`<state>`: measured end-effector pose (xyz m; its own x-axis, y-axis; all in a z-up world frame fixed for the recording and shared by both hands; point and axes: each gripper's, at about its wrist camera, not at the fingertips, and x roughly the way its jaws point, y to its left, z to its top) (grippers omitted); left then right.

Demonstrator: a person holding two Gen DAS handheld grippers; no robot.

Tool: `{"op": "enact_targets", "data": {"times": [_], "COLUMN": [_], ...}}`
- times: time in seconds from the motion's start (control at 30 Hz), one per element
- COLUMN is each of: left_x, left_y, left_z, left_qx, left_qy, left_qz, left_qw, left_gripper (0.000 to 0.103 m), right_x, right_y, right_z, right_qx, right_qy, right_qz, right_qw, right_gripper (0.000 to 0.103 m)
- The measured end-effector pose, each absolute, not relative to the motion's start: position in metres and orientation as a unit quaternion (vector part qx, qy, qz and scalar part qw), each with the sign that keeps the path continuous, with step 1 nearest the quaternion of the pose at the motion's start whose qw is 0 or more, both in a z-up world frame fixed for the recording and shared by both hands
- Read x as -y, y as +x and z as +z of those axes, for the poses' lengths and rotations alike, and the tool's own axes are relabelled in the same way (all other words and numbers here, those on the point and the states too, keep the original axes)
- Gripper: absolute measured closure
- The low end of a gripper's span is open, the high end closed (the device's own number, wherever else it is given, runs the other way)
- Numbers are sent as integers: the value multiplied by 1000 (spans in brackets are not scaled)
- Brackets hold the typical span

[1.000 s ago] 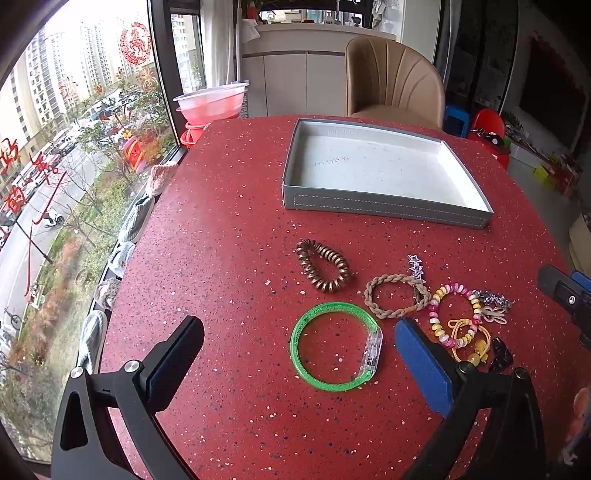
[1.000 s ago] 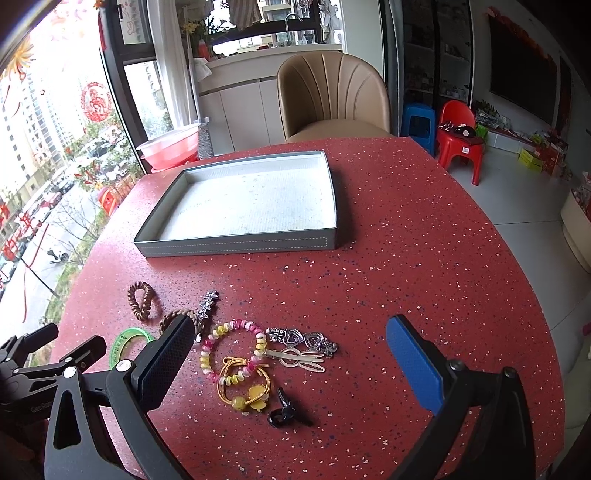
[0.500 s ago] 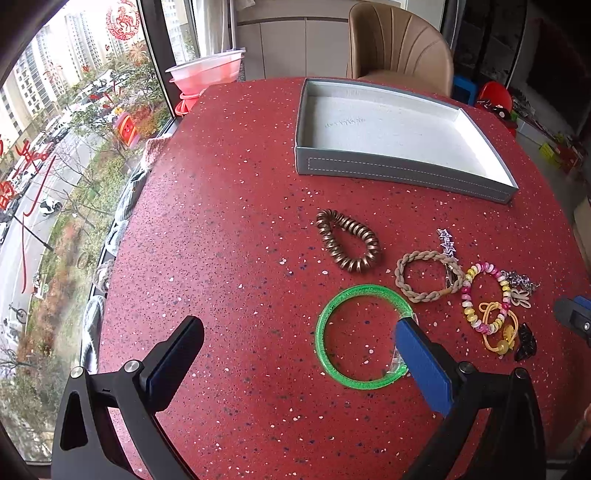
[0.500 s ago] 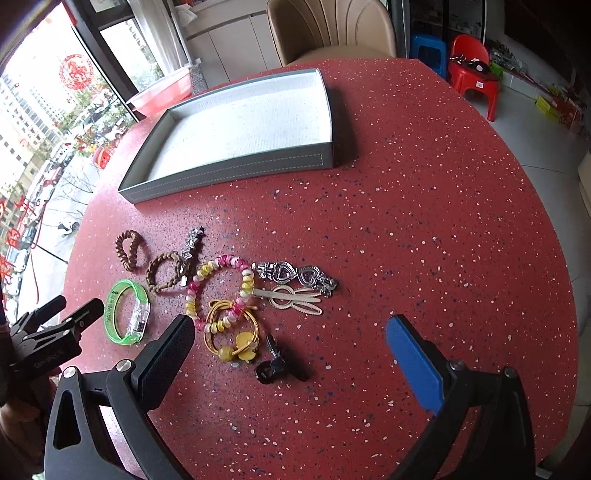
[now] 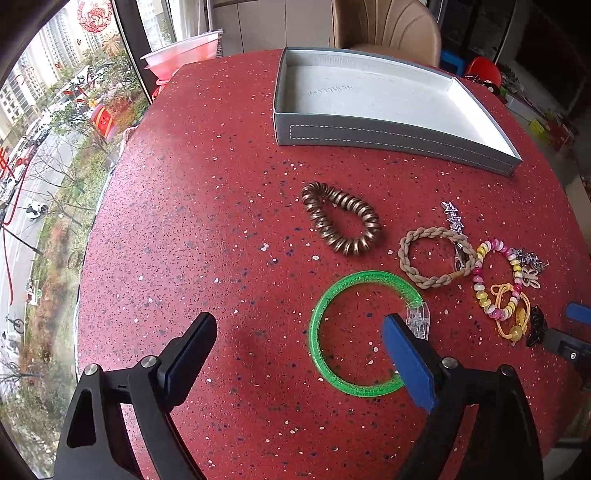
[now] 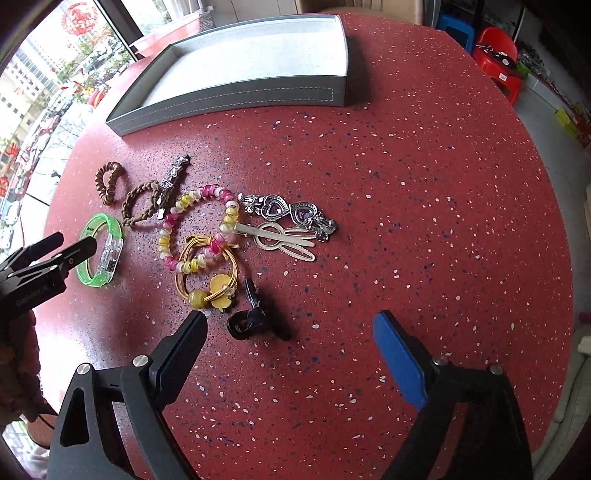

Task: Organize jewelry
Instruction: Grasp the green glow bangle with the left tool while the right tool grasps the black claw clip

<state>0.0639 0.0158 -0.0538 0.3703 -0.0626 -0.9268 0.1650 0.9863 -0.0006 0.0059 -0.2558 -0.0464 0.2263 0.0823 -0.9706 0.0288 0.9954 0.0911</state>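
Note:
Jewelry lies in a row on the red speckled table [image 5: 207,206]: a brown spiral hair tie [image 5: 340,221], a beige braided bracelet [image 5: 436,258], a green bangle [image 5: 325,354], a pink-and-yellow bead bracelet [image 6: 195,221], a yellow elastic with a flower [image 6: 210,280], silver heart pieces [image 6: 288,212] and a black claw clip [image 6: 249,319]. My left gripper [image 5: 299,319] hangs open just above the bangle, its blue finger over the bangle's clear clasp side. My right gripper [image 6: 290,319] is closing, with the black clip between its jaws and untouched. The grey tray [image 5: 388,136] behind is empty.
A beige chair [image 5: 388,26] stands behind the tray, and a pink basin [image 5: 181,51] sits by the window at the far left. The table's round edge drops off on the right toward a red stool [image 6: 498,55]. A silver star clip [image 5: 453,218] rests on the braided bracelet.
Both grippers have sunk toward the table and tipped further downward. The left now straddles the green bangle's side; the right has come over the black clip and its jaws have narrowed a little.

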Motion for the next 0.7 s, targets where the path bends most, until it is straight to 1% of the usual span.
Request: {"op": "enact_targets", "data": {"times": [0.03, 0.07, 0.1, 0.13, 0.17, 0.2, 0.27, 0.33, 0.37, 0.4, 0.43, 0.47, 0.5, 0.53, 0.57, 0.7], "left_x": [-14, -12, -10, -9, -7, -4, -2, 2, 4, 6, 9, 12, 14, 15, 16, 14], "left_y": [64, 64, 64, 65, 66, 68, 66, 65, 64, 62, 60, 57, 56, 55, 54, 48], "left_z": [-54, -54, -55, -55, -58, -59, -58, -57, -56, -55, -54, -52, -51, -51, -50, -47], "left_qx": [-556, -556, -557, -561, -566, -569, -567, -566, -565, -565, -563, -561, -561, -562, -563, -569], "left_qy": [48, 51, 53, 57, 60, 62, 61, 62, 62, 62, 67, 70, 72, 72, 69, 47], "left_qz": [-70, -72, -73, -75, -76, -74, -79, -83, -87, -93, -96, -102, -105, -108, -115, -120], "left_qw": [827, 826, 826, 822, 818, 817, 818, 818, 818, 818, 818, 818, 818, 817, 816, 812], "left_gripper": [0, 0, 6, 9, 10, 11, 17, 22, 27, 35, 41, 54, 65, 72, 78, 78], "right_x": [254, 249, 245, 242, 240, 236, 229, 224, 221, 217, 214, 212, 211, 211, 213, 223], "right_y": [8, 11, 12, 14, 15, 16, 18, 18, 18, 18, 18, 18, 18, 16, 13, 11], "right_z": [-48, -50, -52, -55, -58, -59, -59, -57, -56, -55, -54, -54, -53, -51, -49, -41], "right_qx": [-623, -624, -626, -630, -634, -634, -630, -628, -628, -627, -626, -627, -627, -627, -626, -627], "right_qy": [36, 29, 23, 17, 13, 7, 3, -4, -9, -13, -14, -15, -13, -7, 0, 36], "right_qz": [23, 29, 33, 36, 37, 35, 41, 44, 44, 47, 51, 53, 55, 56, 56, 57], "right_qw": [781, 781, 779, 776, 773, 773, 776, 777, 777, 778, 778, 777, 777, 777, 778, 776], "right_gripper": [16, 21, 25, 26, 30, 31, 35, 43, 50, 61, 66, 75, 77, 78, 78, 78]}}
